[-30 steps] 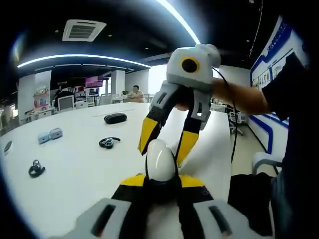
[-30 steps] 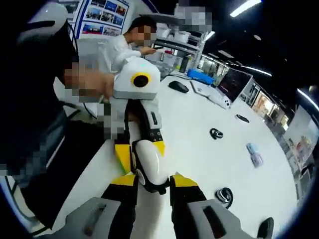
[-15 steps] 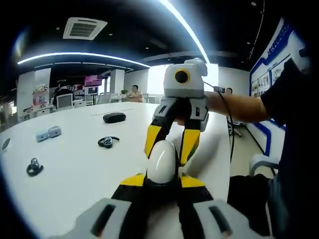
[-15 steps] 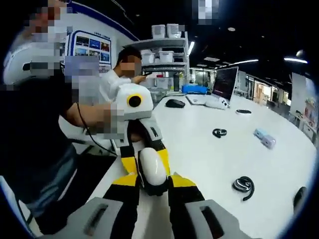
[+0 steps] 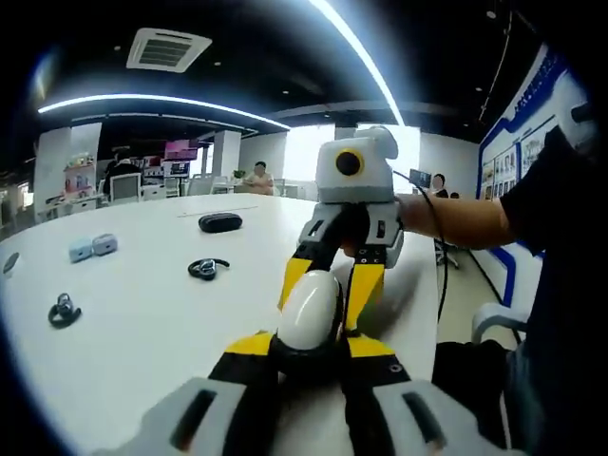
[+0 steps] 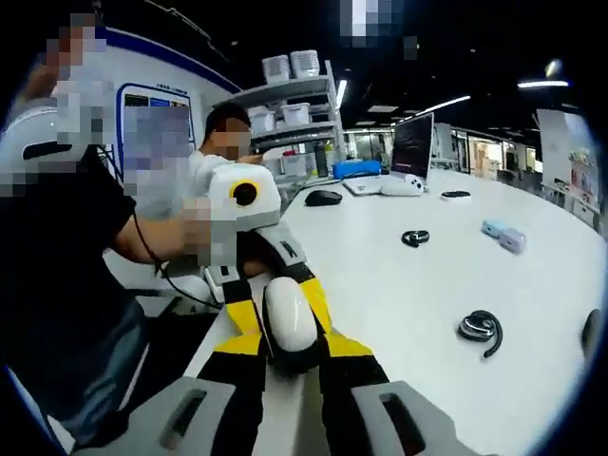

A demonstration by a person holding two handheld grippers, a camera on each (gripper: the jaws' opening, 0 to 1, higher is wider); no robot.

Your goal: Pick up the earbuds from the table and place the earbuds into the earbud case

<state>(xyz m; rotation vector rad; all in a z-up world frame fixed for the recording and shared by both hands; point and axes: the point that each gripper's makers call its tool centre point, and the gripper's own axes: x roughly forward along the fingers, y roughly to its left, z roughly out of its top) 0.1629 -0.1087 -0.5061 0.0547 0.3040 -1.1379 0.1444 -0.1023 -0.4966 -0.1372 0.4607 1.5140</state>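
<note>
Left gripper view: we hold the white earbud case [image 5: 309, 312] between our left gripper [image 5: 307, 344] jaws, which pinch its base, above the counter [image 5: 152, 313]. Right gripper [image 5: 332, 285] faces it, its yellow jaws closing around the case's top. Right gripper view confirms both grippers on the case. Likely step: opening the lid, earbuds not yet picked. Black earbuds [image 5: 207, 269] and [image 5: 64, 311] lie well apart on the counter. Next we need a firm hold and a clean lid pull.

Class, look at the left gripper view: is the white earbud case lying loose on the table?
No. The white earbud case is clamped between the left hand-held gripper, with the right hand-held gripper closed around its far end.
</note>
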